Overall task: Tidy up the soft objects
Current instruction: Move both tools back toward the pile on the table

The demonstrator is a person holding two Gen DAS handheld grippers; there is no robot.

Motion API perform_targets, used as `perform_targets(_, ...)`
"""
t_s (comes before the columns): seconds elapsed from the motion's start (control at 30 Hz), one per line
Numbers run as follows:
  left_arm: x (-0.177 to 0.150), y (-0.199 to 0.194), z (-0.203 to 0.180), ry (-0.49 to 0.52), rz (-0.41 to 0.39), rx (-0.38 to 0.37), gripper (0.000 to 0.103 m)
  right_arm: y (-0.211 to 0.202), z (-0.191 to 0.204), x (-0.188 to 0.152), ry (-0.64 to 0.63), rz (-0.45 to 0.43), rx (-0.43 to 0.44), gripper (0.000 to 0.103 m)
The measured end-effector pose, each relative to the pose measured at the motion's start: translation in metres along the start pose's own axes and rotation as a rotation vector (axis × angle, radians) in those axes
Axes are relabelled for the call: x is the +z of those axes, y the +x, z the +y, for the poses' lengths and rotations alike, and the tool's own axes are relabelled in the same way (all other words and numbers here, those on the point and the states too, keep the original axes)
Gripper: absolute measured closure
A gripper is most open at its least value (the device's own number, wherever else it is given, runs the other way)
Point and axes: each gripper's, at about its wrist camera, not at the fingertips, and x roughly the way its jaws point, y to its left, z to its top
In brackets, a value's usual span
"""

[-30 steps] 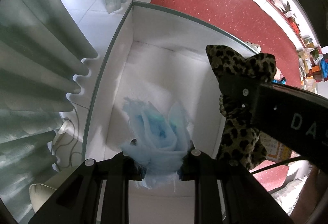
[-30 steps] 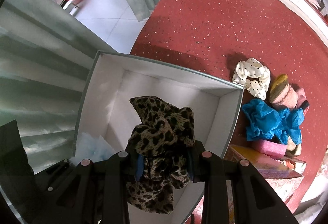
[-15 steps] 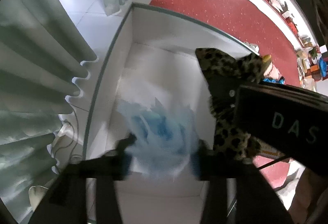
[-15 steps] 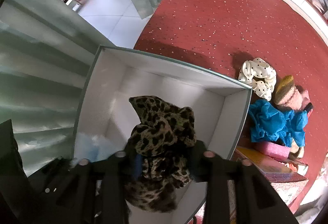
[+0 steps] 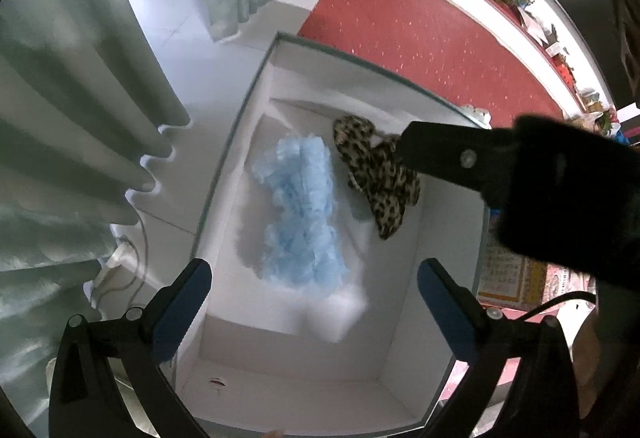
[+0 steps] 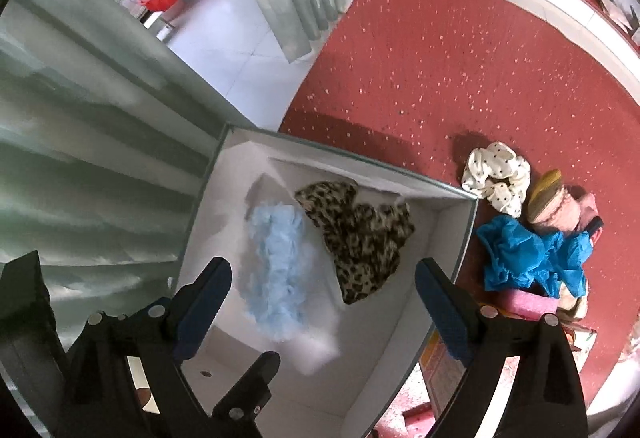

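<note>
Leopard cloth (image 6: 360, 238) and blue fluff (image 5: 300, 213) released – now in box (image 5: 400, 338)

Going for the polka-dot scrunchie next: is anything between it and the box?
Nothing visible. The polka-dot scrunchie lies on the red mat just outside the box's far right corner, with bare mat between. The blue cloth sits nearer, beside it, not on it.

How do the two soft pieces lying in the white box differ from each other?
The pale blue frilly piece is one plain colour and fluffy-edged; the leopard-print piece is patterned brown and black and looks flatter. The blue one lies nearer the box's curtain-side wall, the leopard one toward the red floor side. Both rest loose inside the white box, side by side.
</note>
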Motion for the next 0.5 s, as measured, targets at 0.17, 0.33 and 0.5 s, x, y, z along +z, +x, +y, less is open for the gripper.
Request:
perform_targets(0.17, -0.005, -0.024, 0.002, 0.020, -0.074, -0.022, 0.000, -0.033, 0.000, -0.006, 0.037, -0.103, 0.021, 0.000)
perform_targets(0.33, -0.008, -0.043, 0.003, 0.039, -0.115, -0.055, 0.000, -0.075, -0.004, -0.019, 0.069, -0.195, 0.055, 0.000)
perform_targets(0.5, -0.016, -0.056, -0.004, 0.078, -0.114, -0.080, 0.000, -0.121, -0.015, -0.048, 0.089, -0.273, 0.105, 0.000)
